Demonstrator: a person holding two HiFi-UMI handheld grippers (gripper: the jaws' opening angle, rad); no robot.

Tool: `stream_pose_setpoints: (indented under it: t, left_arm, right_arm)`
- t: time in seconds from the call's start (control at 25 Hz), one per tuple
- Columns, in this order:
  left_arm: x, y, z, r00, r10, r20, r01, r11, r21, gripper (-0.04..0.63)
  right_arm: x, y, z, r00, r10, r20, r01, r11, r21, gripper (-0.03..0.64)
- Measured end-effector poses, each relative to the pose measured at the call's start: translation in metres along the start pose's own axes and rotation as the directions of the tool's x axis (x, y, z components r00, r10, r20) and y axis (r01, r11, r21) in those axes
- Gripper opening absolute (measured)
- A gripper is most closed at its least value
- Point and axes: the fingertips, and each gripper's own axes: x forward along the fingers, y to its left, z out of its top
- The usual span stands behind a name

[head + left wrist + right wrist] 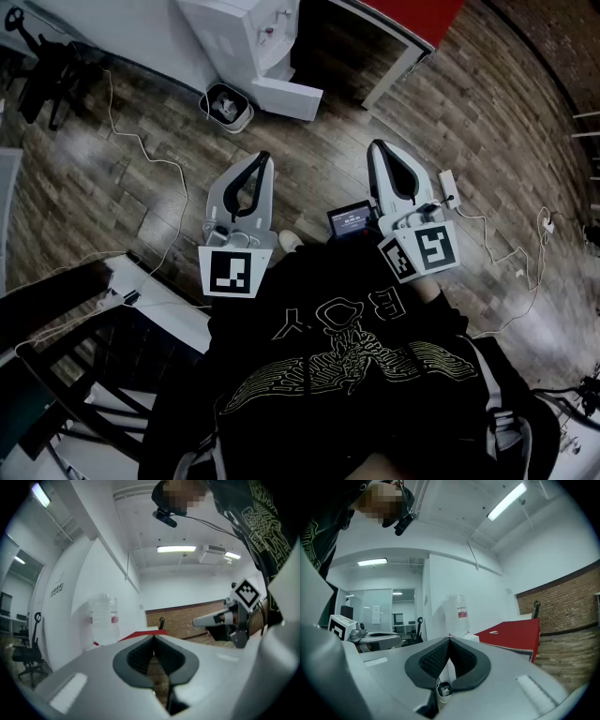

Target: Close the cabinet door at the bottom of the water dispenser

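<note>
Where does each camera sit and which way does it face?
Head view: on the head, steeply down at water dispenser and open cabinet door; left claw, right claw, sweatshirt show.
Left gripper view: on the left claw, level toward the water bottle; shut jaws, right claw show.
Right gripper view: on the right claw, level toward the red table; shut jaws show.
Shared: both gripper views see the bottle.

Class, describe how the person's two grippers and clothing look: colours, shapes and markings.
The left gripper and right gripper are light grey, tapering shells with black ribbed pads. Each carries a white cube with black square markers. The person wears a black sweatshirt printed with a winged design.
</note>
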Motion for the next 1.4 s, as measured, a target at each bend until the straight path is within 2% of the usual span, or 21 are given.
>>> stream_pose_setpoints:
  t: [0.24,0.4,0.56,0.76,0.88,1.04,1.12,1.24,1.4]
  left_arm:
    - [0.027,0.023,-0.011,1.0,0.012,0.0,-0.012,1.0,0.01,0.006]
    - [0.059,0.034,-0.016,1.0,0.017,0.0,-0.017,0.999,0.031,0.006]
    - [0.101,0.053,-0.013,0.999,0.05,0.013,-0.051,0.998,0.034,0.006]
    - [0.154,0.079,-0.002,0.996,0.09,-0.008,-0.089,0.993,0.078,0.006]
    - [0.175,0.087,-0.007,0.993,0.115,-0.036,-0.111,0.99,0.086,0.006]
    - [0.203,0.095,-0.025,0.988,0.131,-0.083,-0.123,0.988,0.094,0.006]
    - [0.213,0.098,-0.036,0.985,0.127,-0.116,-0.114,0.987,0.116,0.006]
    - [0.227,0.109,-0.053,0.982,0.097,-0.162,-0.062,0.975,0.211,0.006]
    - [0.257,0.137,-0.075,0.985,0.054,-0.166,-0.021,0.98,0.196,0.006]
  right_arm:
    - [0.018,-0.02,-0.006,0.999,-0.051,-0.001,0.051,0.999,-0.015,-0.002]
    - [0.047,-0.041,-0.006,0.999,-0.053,-0.001,0.053,0.998,-0.019,-0.002]
    - [0.093,-0.065,-0.005,1.0,-0.023,-0.021,0.022,0.999,-0.047,-0.002]
    - [0.144,-0.082,0.009,0.998,0.047,-0.037,-0.05,0.994,-0.099,-0.002]
    - [0.17,-0.092,-0.002,0.993,0.087,-0.082,-0.096,0.988,-0.121,-0.002]
    - [0.202,-0.11,-0.015,0.985,0.124,-0.119,-0.136,0.986,-0.099,-0.002]
    - [0.215,-0.115,-0.019,0.982,0.135,-0.129,-0.148,0.984,-0.094,-0.002]
    - [0.239,-0.116,-0.03,0.975,0.15,-0.163,-0.17,0.978,-0.117,-0.002]
    - [0.28,-0.118,-0.037,0.977,0.138,-0.161,-0.164,0.973,-0.16,-0.002]
